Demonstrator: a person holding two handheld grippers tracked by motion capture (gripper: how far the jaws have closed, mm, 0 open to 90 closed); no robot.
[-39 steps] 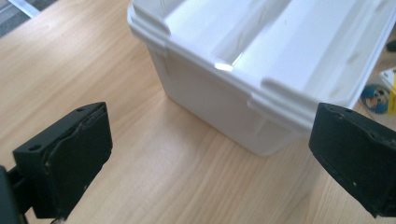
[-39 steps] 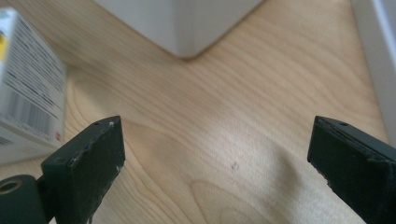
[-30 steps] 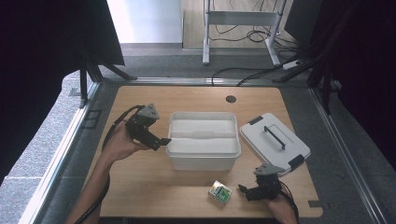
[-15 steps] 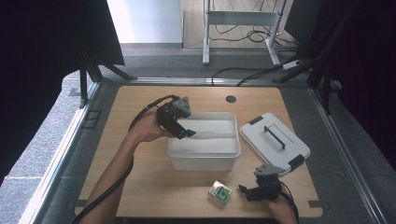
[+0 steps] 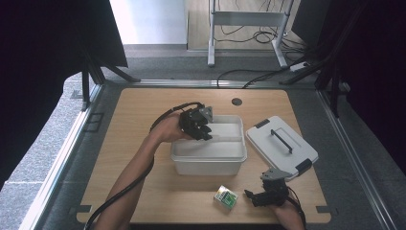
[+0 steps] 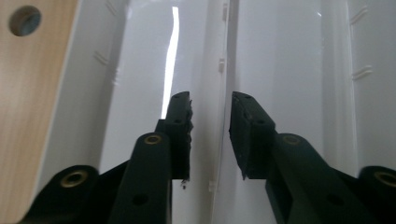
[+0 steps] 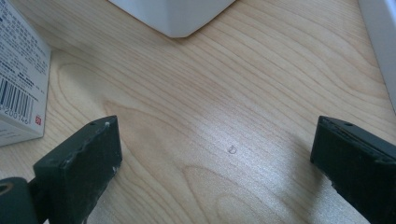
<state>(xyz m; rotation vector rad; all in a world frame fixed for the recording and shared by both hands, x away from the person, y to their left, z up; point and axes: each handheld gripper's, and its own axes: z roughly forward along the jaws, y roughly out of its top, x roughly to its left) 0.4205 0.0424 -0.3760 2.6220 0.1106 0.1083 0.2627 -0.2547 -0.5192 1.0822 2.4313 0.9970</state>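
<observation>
My left claw (image 5: 203, 132) hangs over the white plastic bin (image 5: 208, 152) in the middle of the tabletop (image 5: 143, 110), its jaws just drawn in to a narrow gap astride the bin's thin inner divider (image 6: 219, 93), with a sliver of space showing on each side, so nothing is pinched yet. I judge the bin light, stiff and slick; that upright divider wall is the sensible place to grip, squarely and low, since glossy plastic could slide out. My right claw (image 5: 256, 196) rests near the front edge with jaws spread wide on bare wood, beside a small printed carton (image 5: 225, 197). The bin's lid (image 5: 281, 146) lies to the right. The tabletop is smooth pale wood; around it are grey carpet, cables and dark curtains.
</observation>
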